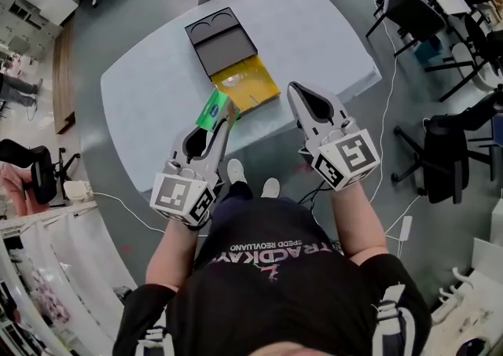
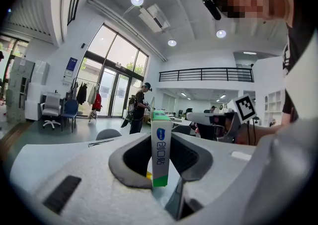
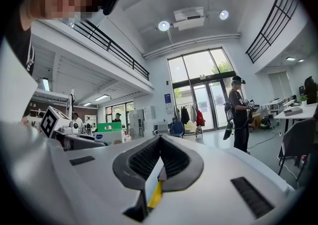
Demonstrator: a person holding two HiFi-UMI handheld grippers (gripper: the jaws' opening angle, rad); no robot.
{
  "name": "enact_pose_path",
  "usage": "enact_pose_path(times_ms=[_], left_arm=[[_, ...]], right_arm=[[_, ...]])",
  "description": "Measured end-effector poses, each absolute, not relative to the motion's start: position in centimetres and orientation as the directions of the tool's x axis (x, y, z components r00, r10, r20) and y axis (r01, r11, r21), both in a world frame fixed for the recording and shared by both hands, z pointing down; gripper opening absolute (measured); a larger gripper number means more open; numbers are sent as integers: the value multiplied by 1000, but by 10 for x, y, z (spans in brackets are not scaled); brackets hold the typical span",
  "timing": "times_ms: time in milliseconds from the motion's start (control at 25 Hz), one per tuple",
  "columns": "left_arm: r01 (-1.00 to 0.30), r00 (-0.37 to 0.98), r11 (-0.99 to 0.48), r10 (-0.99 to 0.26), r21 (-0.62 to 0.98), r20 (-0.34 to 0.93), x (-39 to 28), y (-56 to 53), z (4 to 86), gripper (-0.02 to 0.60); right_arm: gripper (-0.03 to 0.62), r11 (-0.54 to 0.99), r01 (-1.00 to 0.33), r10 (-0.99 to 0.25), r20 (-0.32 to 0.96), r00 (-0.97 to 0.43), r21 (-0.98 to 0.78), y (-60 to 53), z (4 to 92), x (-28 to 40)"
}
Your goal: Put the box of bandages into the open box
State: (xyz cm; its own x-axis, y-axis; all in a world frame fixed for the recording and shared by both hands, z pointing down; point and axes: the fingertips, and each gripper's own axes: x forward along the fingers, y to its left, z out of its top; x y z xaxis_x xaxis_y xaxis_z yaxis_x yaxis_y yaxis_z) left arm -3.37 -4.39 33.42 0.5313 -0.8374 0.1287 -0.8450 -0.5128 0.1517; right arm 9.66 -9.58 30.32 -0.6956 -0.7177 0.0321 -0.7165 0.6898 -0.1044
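Table [image 1: 314,40]: pale grey-blue top with rounded corners, filling the middle of the head view.

Open box [image 1: 222,46]: lies on the table ahead of the person. Its black half is on the far side and its yellow half [image 1: 255,89] is nearer, reaching almost to the table's near edge.

Right gripper [image 1: 297,93]: out over the near table edge, to the right of the yellow half and apart from it. Its own view shows the jaws meeting at the tips with nothing held between them.

Left gripper [image 1: 222,125]: jaws clamped on the box of bandages [image 1: 212,108], a pad pressed against each broad face.

Box of bandages: green and white with a blue logo. It stands on a long narrow edge, with one narrow end facing back along the jaws toward the gripper's camera. From the right gripper view the broad face is wider than tall, green above and white below. Long axis: apparently level and in line with the jaws, pointing away from the person toward the open box. The head view foreshortens it, so this is tentative.

Position: over the table's near edge, just beside the near-left corner of the yellow half. Height above the tabletop cannot be judged. Not in the open box.
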Motion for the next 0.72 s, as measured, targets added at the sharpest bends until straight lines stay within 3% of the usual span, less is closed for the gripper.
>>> enact_pose_path(times_ms=[720], left_arm=[[-779, 623, -589, -764, 214, 165, -61, -119, 365, 104]], right_arm=[[11, 609, -783, -778, 97, -621, -124, -159, 334, 63]])
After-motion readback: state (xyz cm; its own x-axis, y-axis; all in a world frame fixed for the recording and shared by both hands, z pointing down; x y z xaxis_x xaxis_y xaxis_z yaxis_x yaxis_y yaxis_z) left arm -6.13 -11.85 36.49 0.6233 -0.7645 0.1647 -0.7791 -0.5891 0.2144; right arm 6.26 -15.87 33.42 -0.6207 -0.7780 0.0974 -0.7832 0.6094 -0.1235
